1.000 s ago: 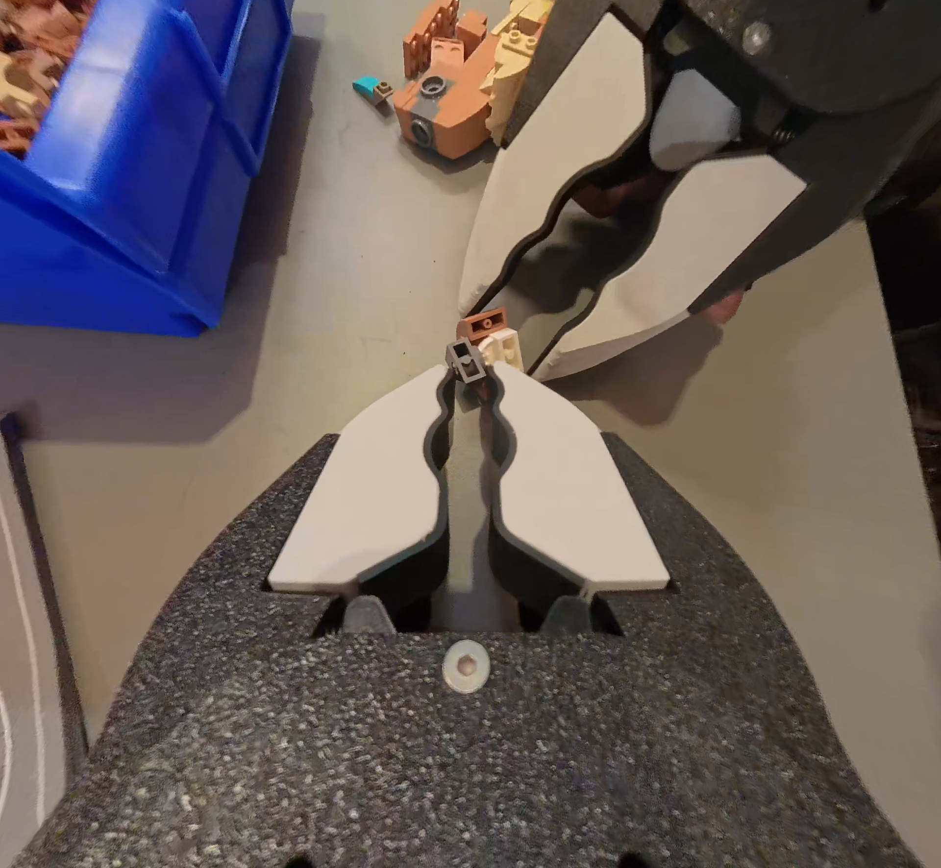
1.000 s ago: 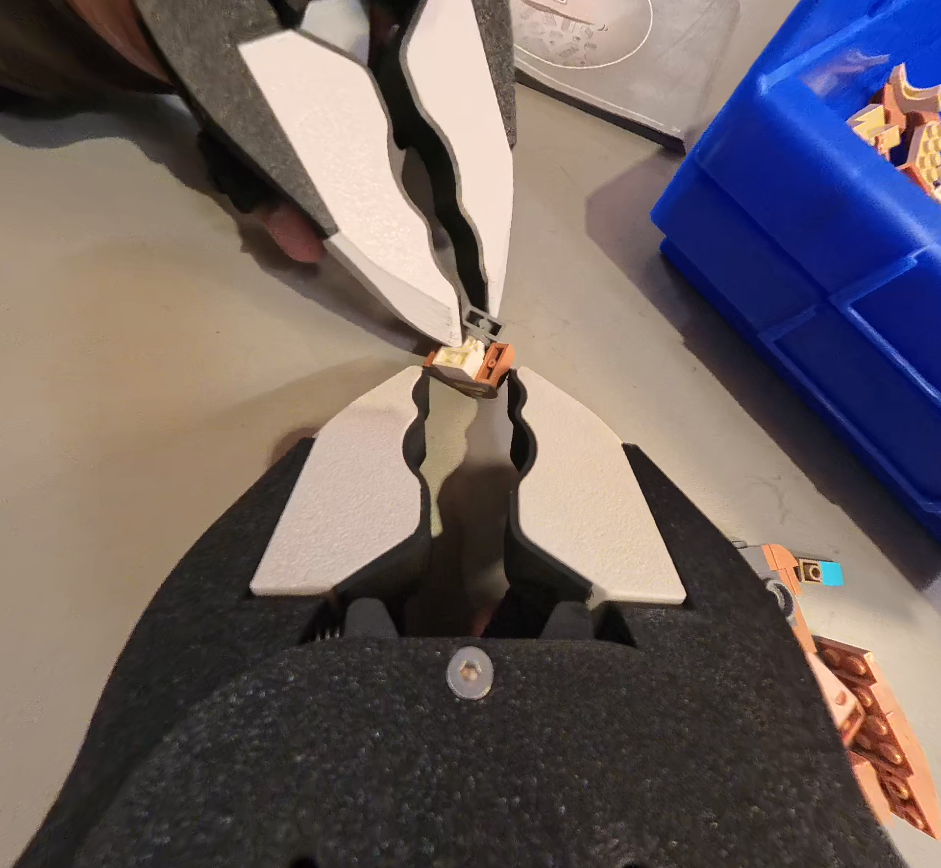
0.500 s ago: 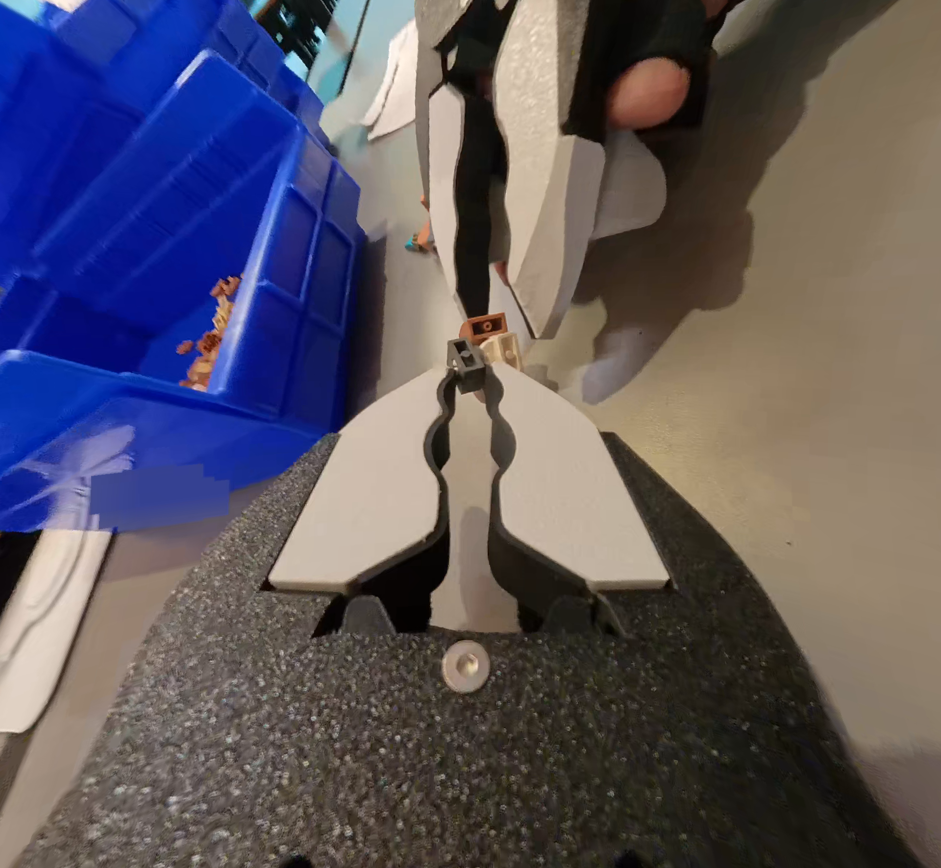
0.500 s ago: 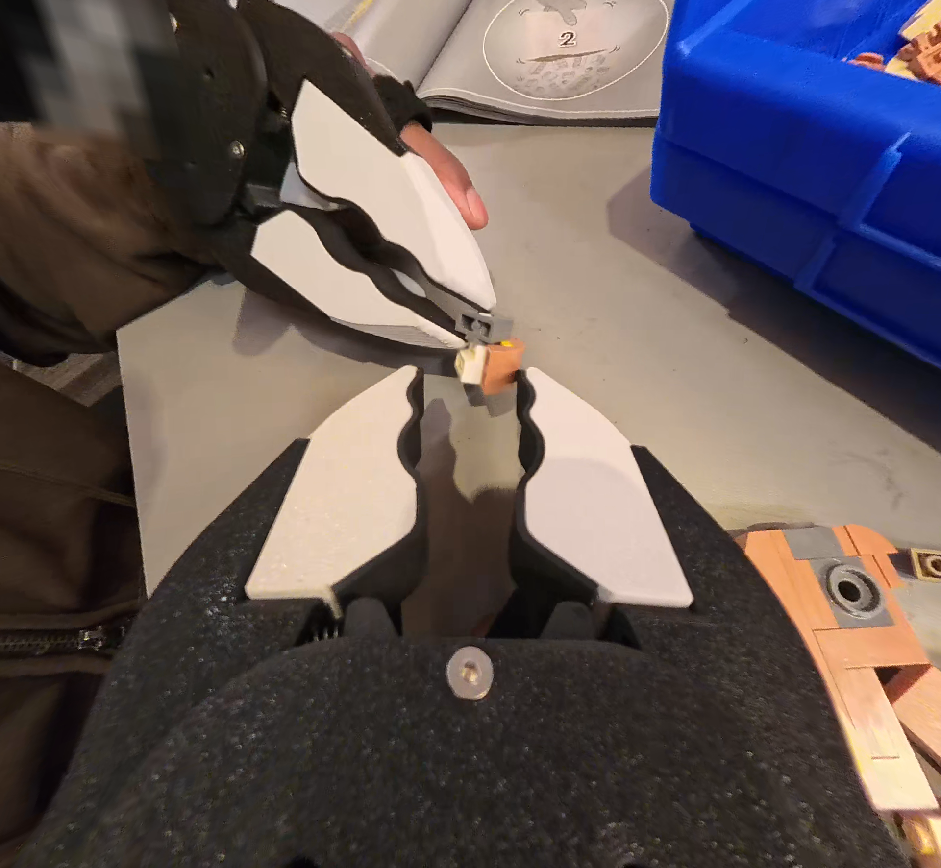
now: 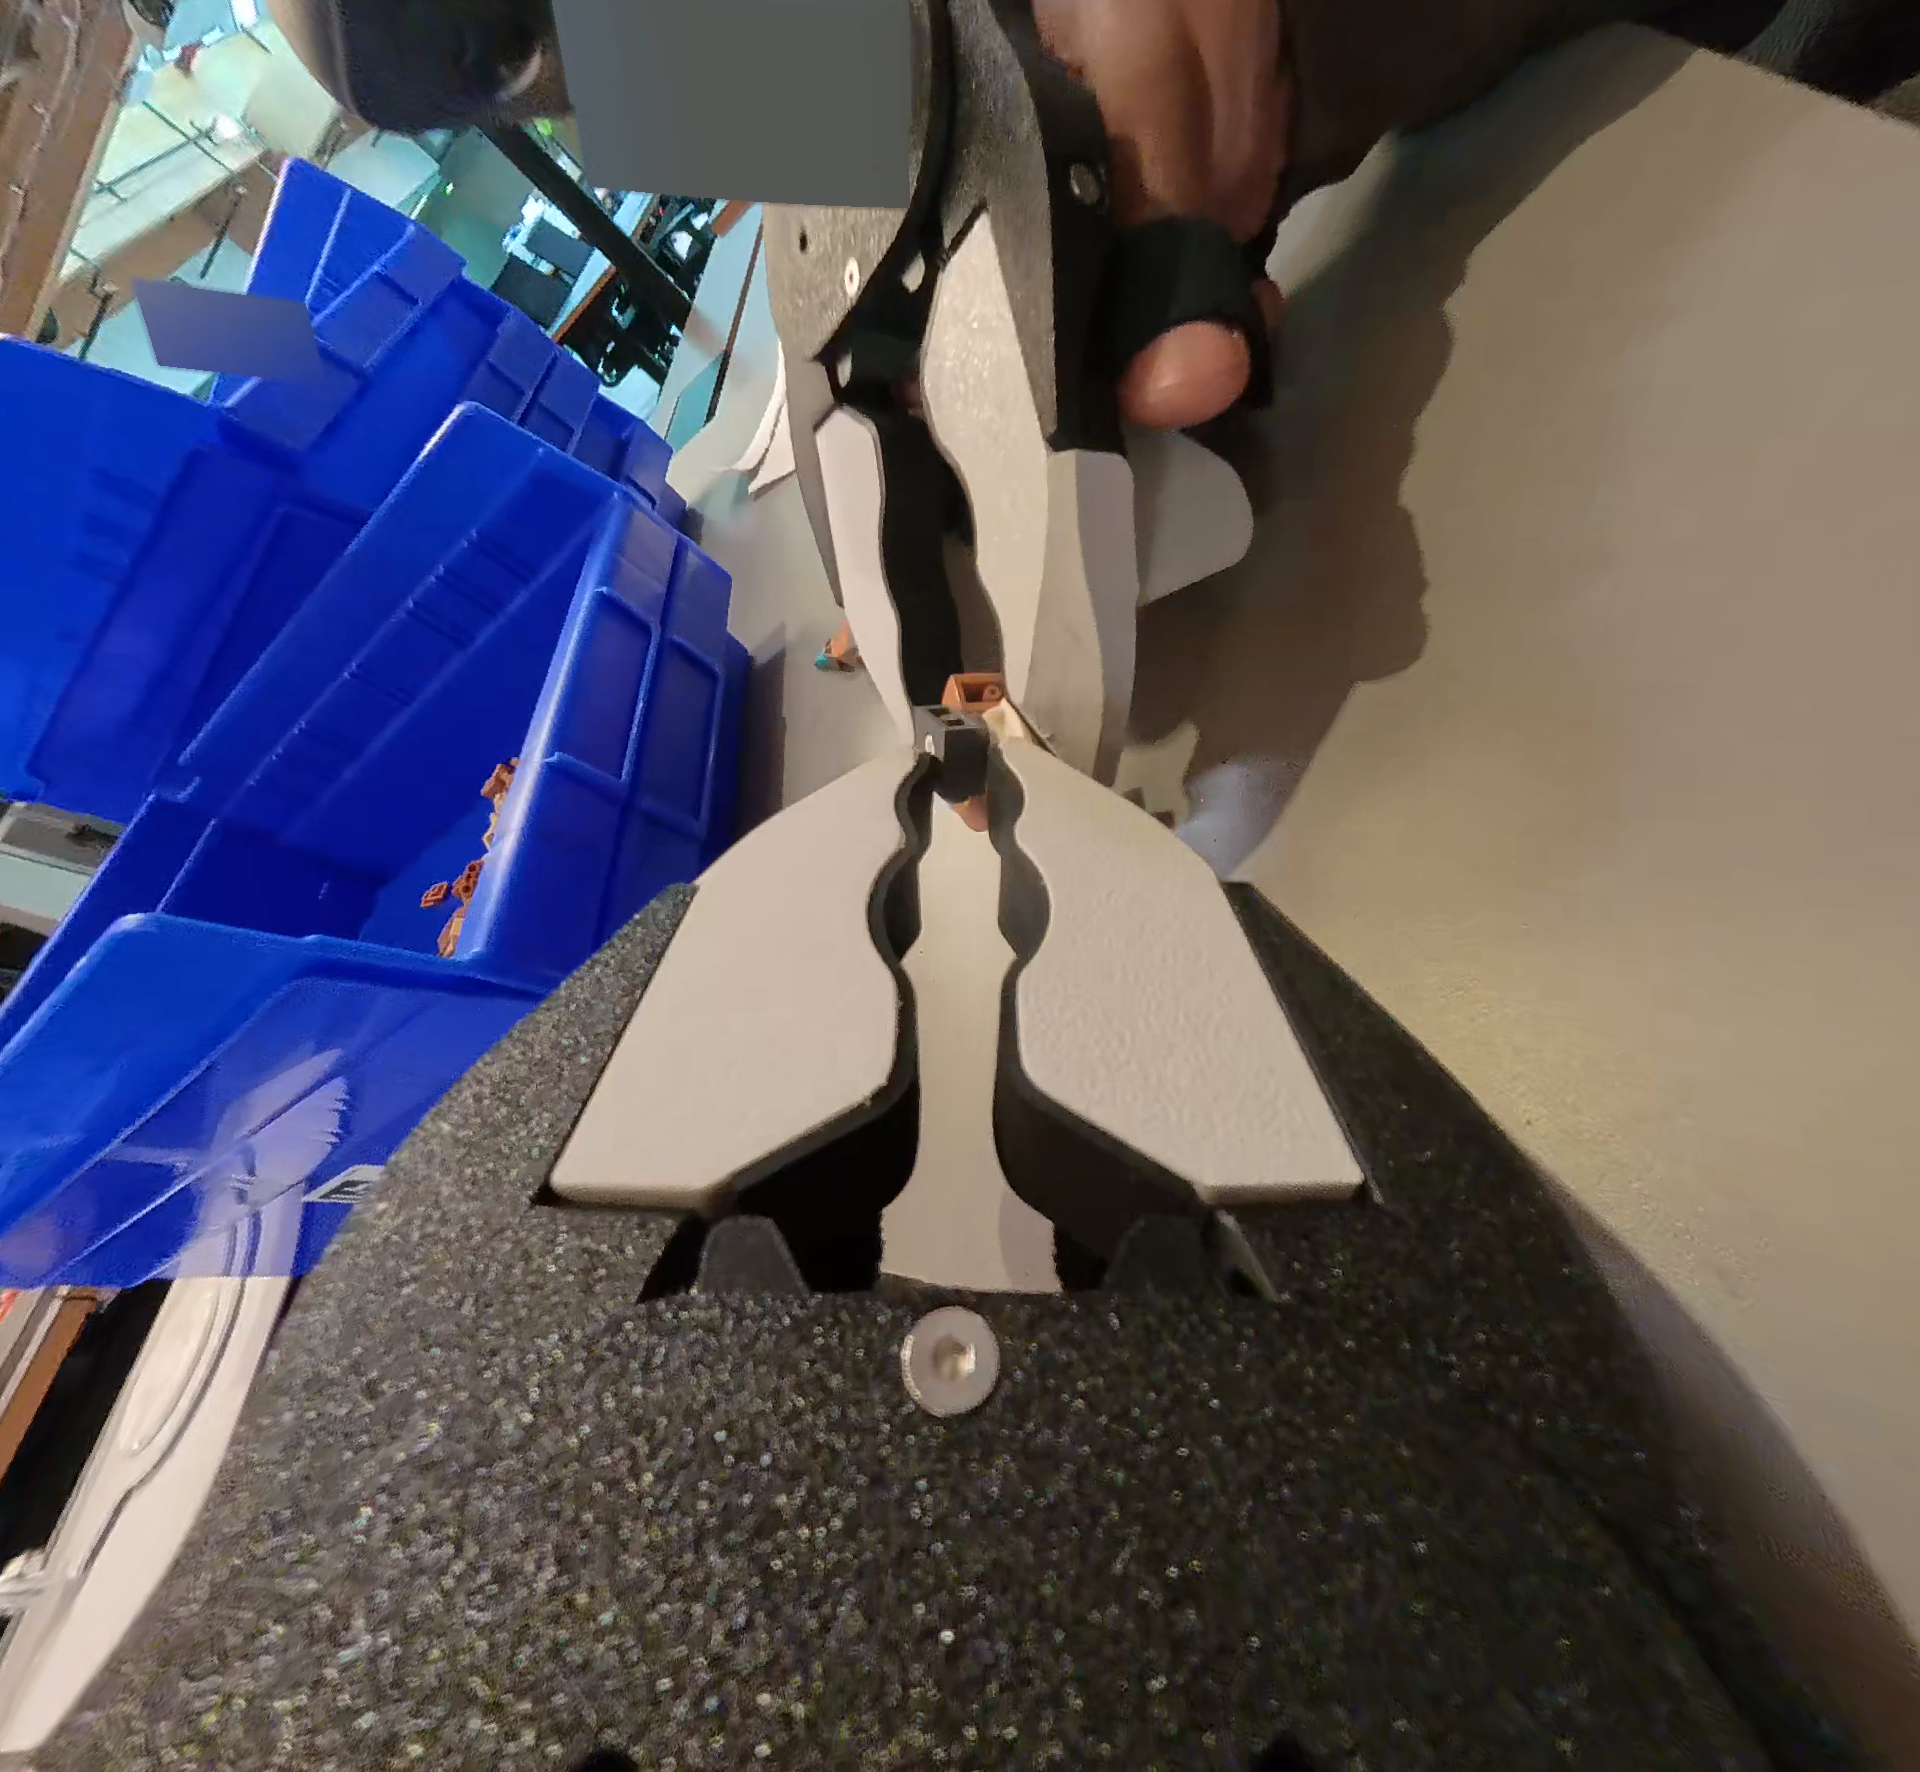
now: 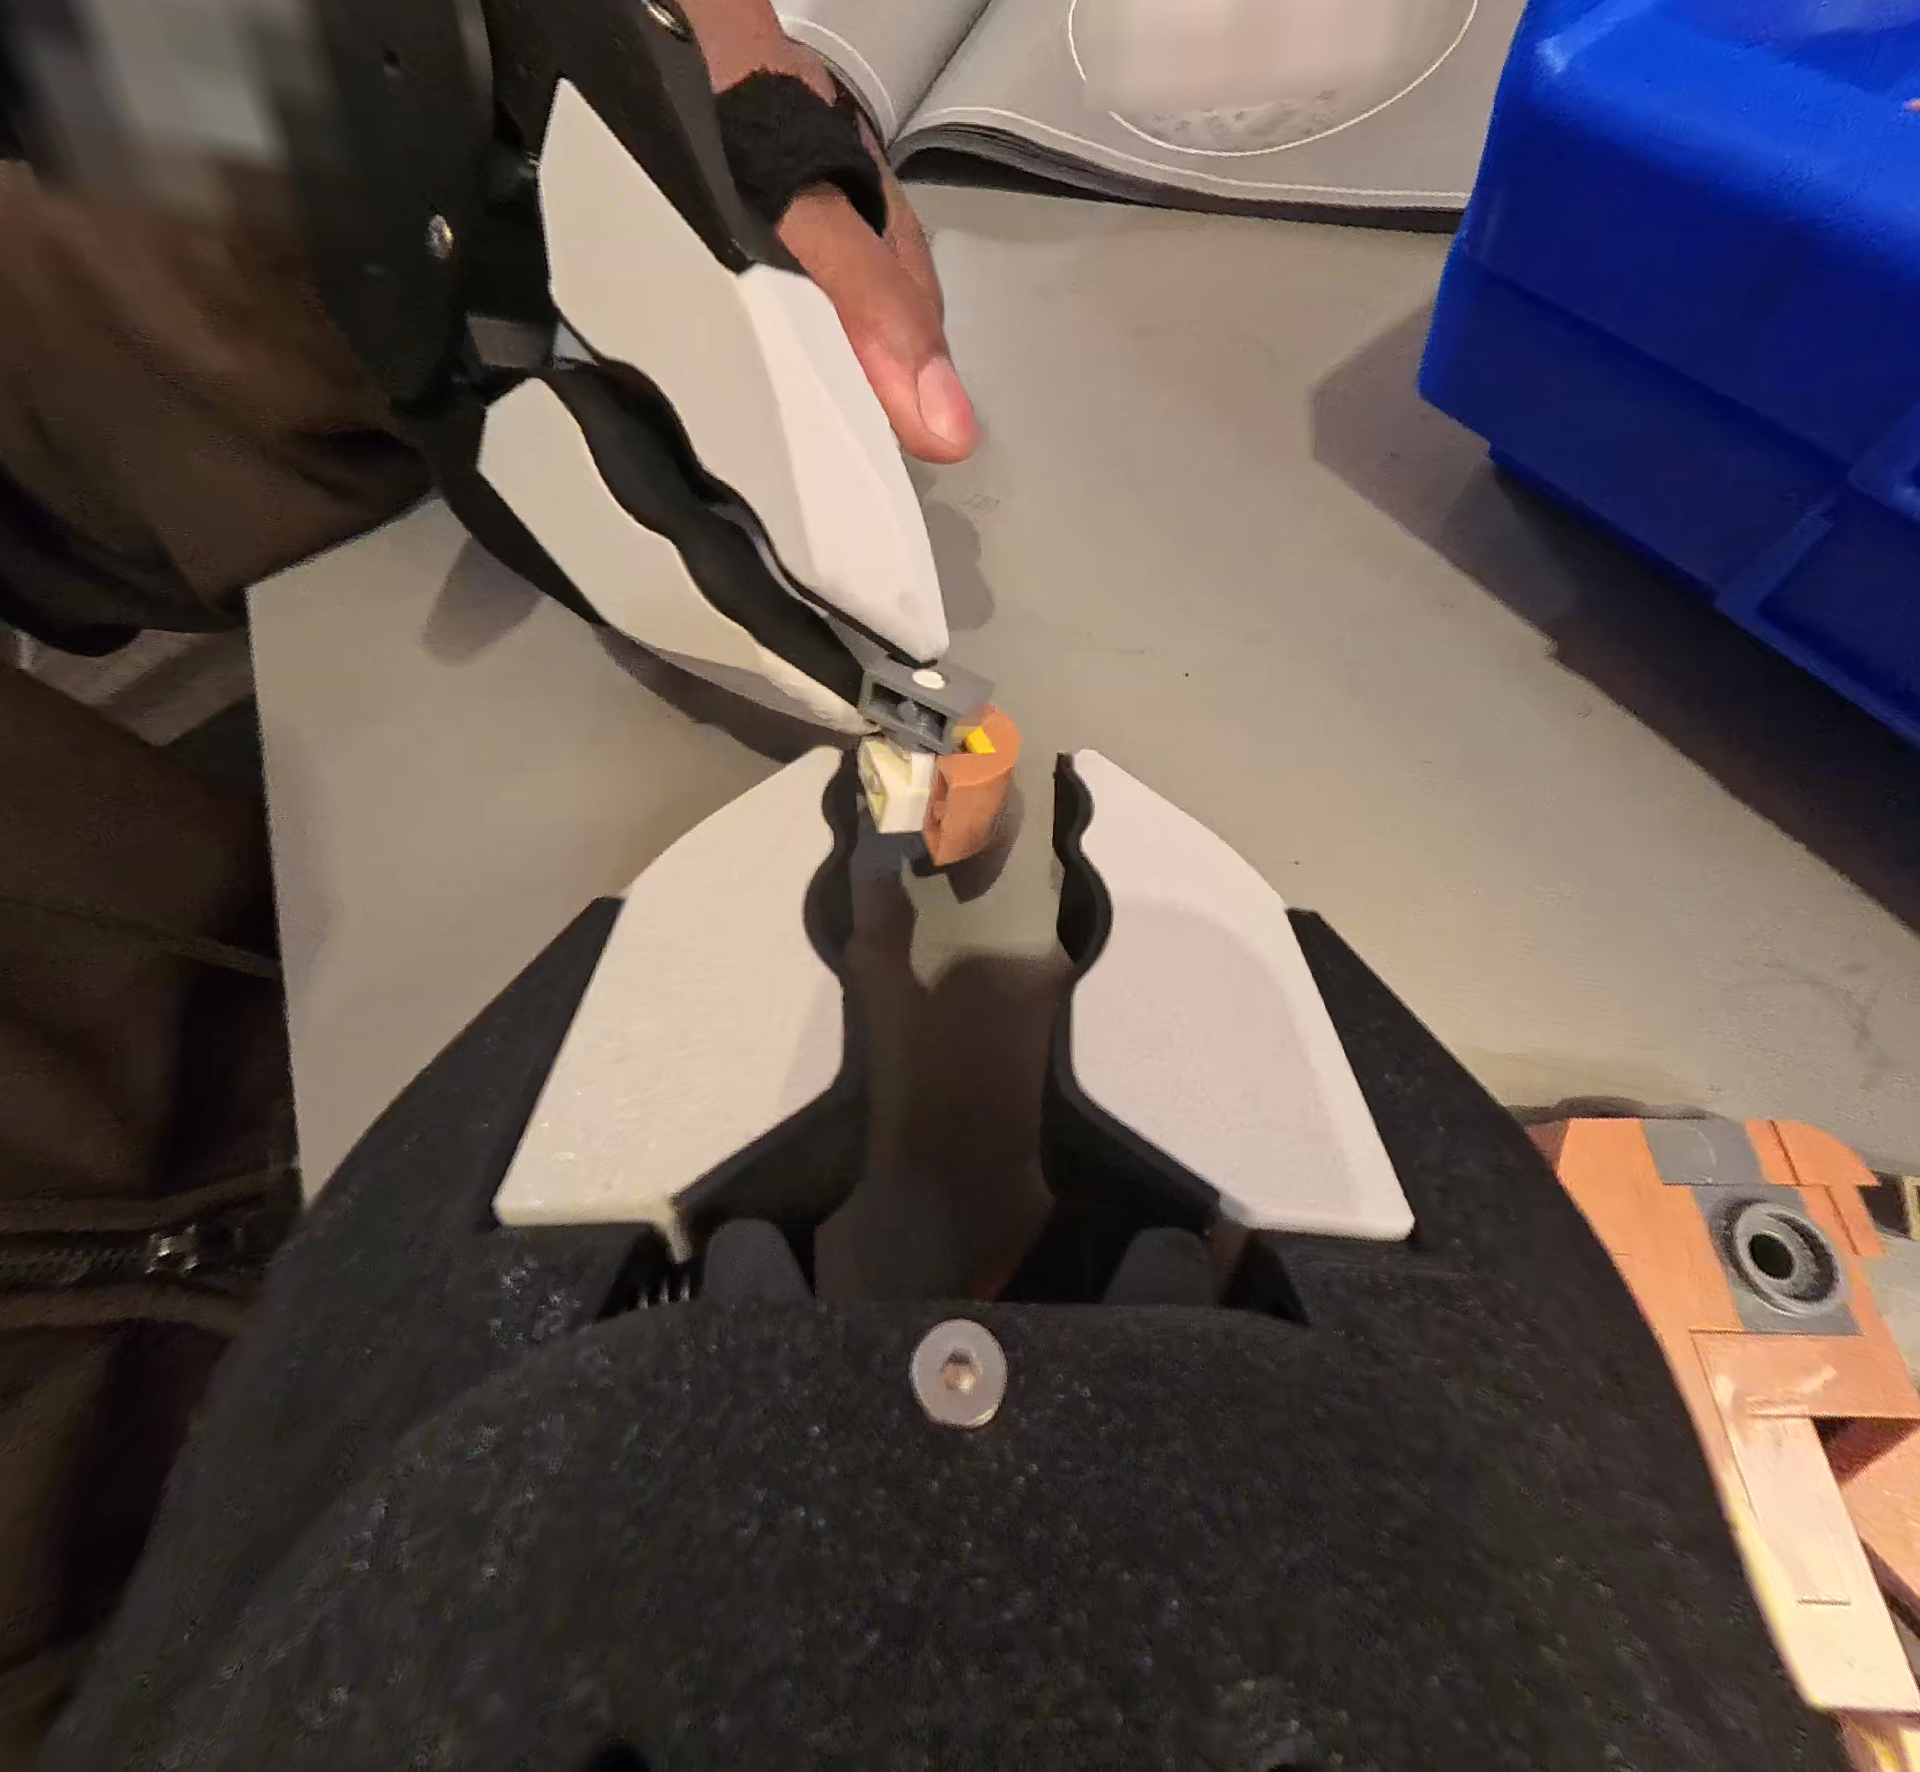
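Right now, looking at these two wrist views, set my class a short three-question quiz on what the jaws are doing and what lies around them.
1. True or false: the left gripper is shut on a dark grey brick.
2. Which stands wide apart with a clear gap beside the brown and cream piece? A) left gripper B) right gripper C) both
3. Fill in: the bins beside the table are coloured ____.

Key:
1. True: its jaws pinch the brick at the tips.
2. B: one side of the piece shows open space before the finger.
3. Blue; an open booklet lies behind.
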### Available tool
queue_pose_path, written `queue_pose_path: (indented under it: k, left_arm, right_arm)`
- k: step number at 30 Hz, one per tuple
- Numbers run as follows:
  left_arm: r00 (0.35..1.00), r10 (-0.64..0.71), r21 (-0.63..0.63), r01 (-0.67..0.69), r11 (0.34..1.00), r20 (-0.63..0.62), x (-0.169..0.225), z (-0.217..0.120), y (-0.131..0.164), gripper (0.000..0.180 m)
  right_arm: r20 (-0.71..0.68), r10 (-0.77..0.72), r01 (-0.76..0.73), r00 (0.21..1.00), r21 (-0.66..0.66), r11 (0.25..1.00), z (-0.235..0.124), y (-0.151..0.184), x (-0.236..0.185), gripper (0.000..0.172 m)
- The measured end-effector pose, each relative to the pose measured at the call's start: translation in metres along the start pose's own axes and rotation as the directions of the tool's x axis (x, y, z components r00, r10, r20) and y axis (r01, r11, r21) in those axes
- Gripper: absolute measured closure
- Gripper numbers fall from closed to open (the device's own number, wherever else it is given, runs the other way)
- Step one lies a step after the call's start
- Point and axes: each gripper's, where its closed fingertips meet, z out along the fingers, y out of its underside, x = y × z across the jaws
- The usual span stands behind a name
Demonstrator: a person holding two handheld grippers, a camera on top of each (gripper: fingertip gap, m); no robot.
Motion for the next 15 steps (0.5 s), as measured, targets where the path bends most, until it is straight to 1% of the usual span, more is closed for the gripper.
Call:
queue_pose_path:
  k: [5,8,9,13,15]
  left_arm:
    - [0.999,-0.035,0.038,0.035,0.999,0.000,-0.003,-0.003,-0.004,0.171]
    - [0.999,-0.053,0.071,0.053,0.996,-0.013,-0.002,-0.005,-0.008,0.170]
    - [0.998,-0.067,0.079,0.068,0.995,-0.018,-0.002,-0.005,-0.009,0.170]
    - [0.981,-0.192,0.089,0.195,0.977,-0.035,-0.009,-0.008,-0.008,0.169]
    - [0.957,-0.289,0.075,0.291,0.954,-0.034,-0.016,-0.008,-0.007,0.161]
  right_arm:
    - [0.062,0.017,-0.017,0.998,0.005,1.000,-0.002,-0.001,-0.005,0.135]
    - [0.097,-0.012,0.010,0.995,0.023,1.000,-0.002,-0.003,-0.011,0.140]
    - [0.091,-0.034,0.031,0.995,0.031,0.999,-0.002,-0.004,-0.012,0.141]
    - [-0.039,-0.168,0.171,0.985,0.096,0.981,-0.004,-0.013,-0.005,0.144]
    - [-0.143,-0.244,0.260,0.959,0.106,0.960,-0.005,-0.016,0.002,0.144]
